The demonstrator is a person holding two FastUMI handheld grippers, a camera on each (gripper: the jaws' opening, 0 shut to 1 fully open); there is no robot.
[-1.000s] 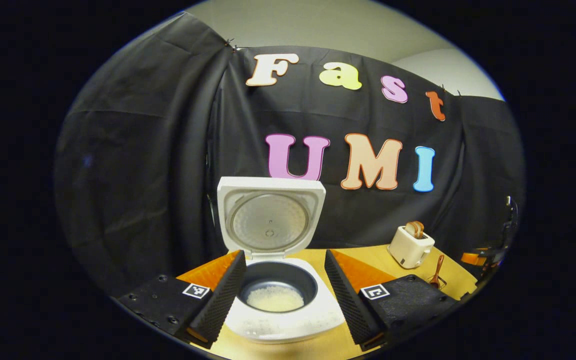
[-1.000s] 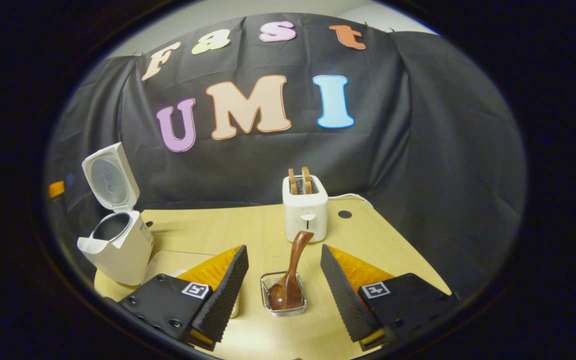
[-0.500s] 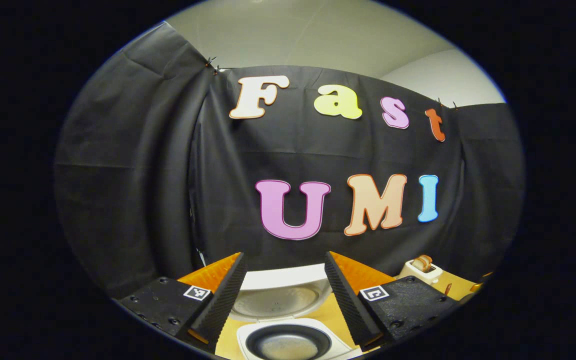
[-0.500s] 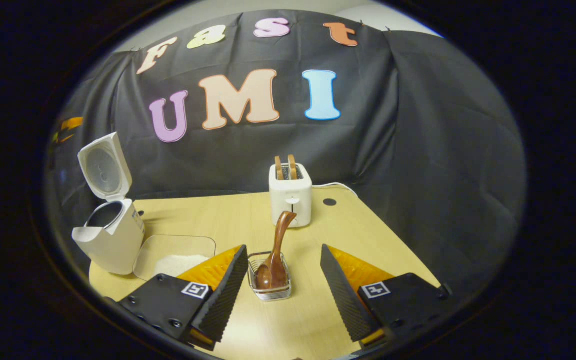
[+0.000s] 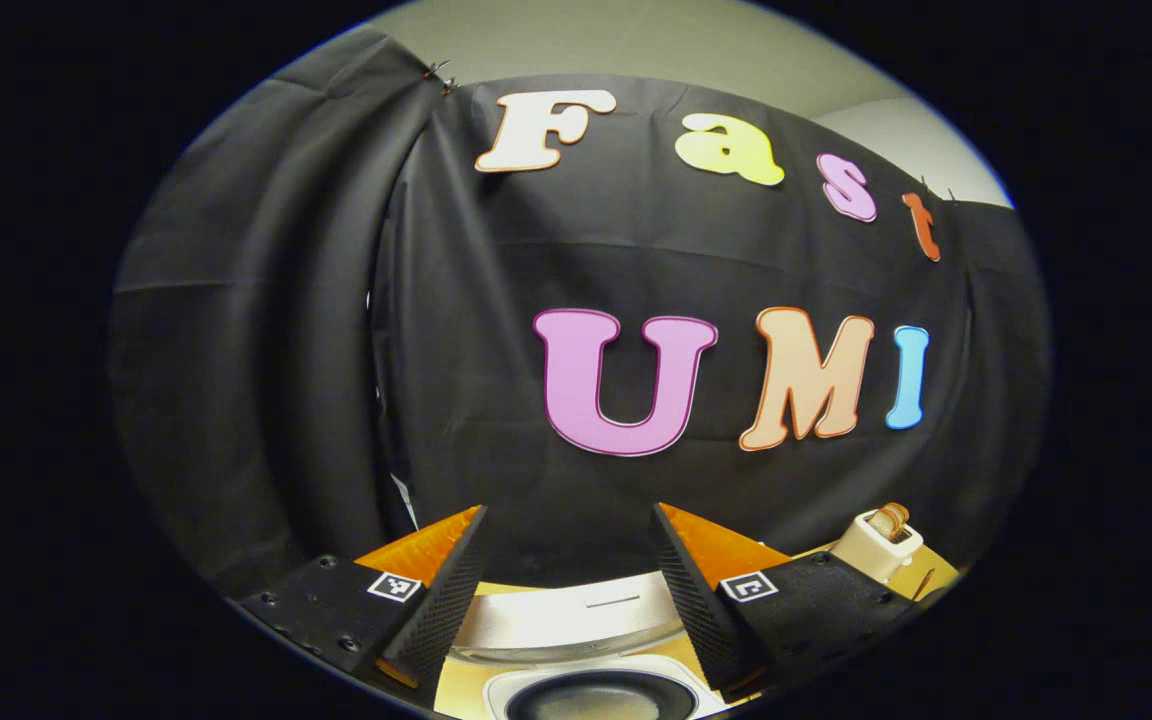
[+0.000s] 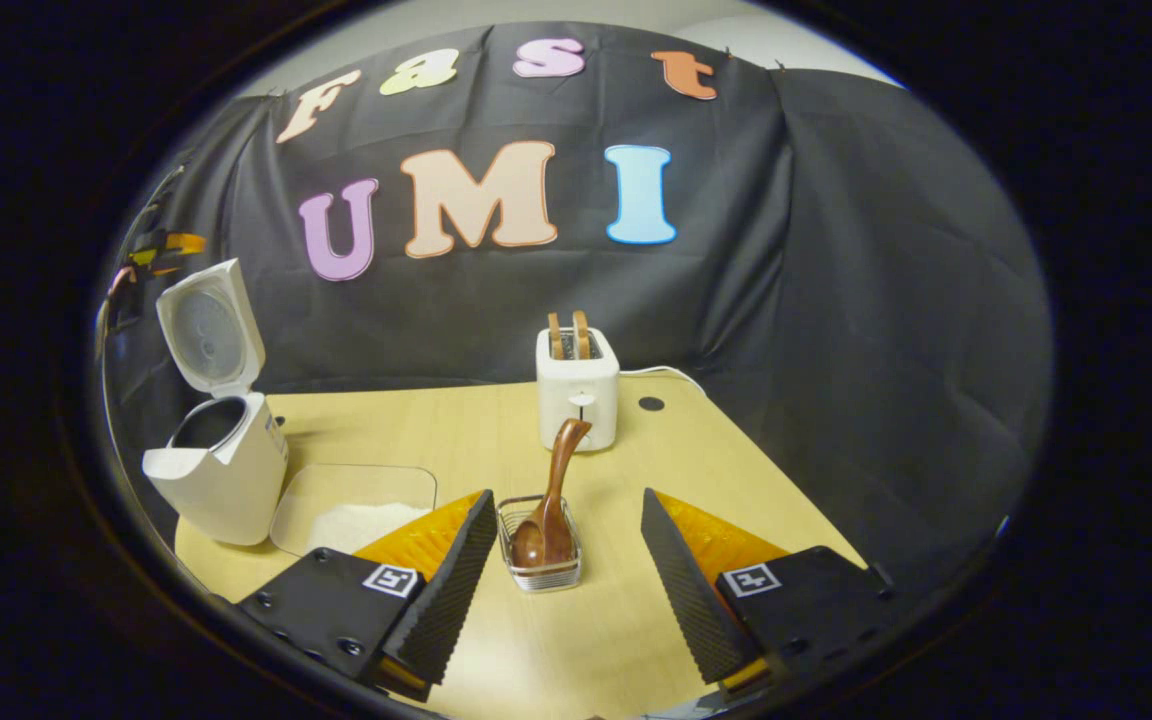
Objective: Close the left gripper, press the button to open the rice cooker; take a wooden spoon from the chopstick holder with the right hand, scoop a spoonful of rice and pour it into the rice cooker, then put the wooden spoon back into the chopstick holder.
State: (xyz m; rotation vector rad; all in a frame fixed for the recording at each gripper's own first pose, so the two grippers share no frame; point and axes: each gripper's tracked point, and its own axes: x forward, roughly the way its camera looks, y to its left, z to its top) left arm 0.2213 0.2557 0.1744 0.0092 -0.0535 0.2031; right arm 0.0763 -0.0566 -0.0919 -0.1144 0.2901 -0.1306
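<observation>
The white rice cooker [image 6: 221,480] stands at the table's left with its lid [image 6: 208,335] raised and its dark pot [image 6: 208,422] exposed. In the left gripper view the lid's edge [image 5: 576,620] and the pot [image 5: 601,697] lie just below my open left gripper [image 5: 566,600], which holds nothing. A brown wooden spoon [image 6: 554,480] stands bowl-down in a small wire chopstick holder [image 6: 539,570]. My right gripper [image 6: 561,580] is open, with its fingers either side of the holder and clear of it. White rice lies in a clear tray [image 6: 356,505] beside the cooker.
A white toaster [image 6: 578,398] with two slices stands behind the holder, its cord running right; it also shows at the far right as the toaster [image 5: 876,540]. The yellow table [image 6: 756,470] ends close to the right. Black cloth walls the back and sides.
The left gripper has risen and moved in over the cooker, which has slid to the bottom of its view. The right gripper has drawn back a little from the holder. Both stay open.
</observation>
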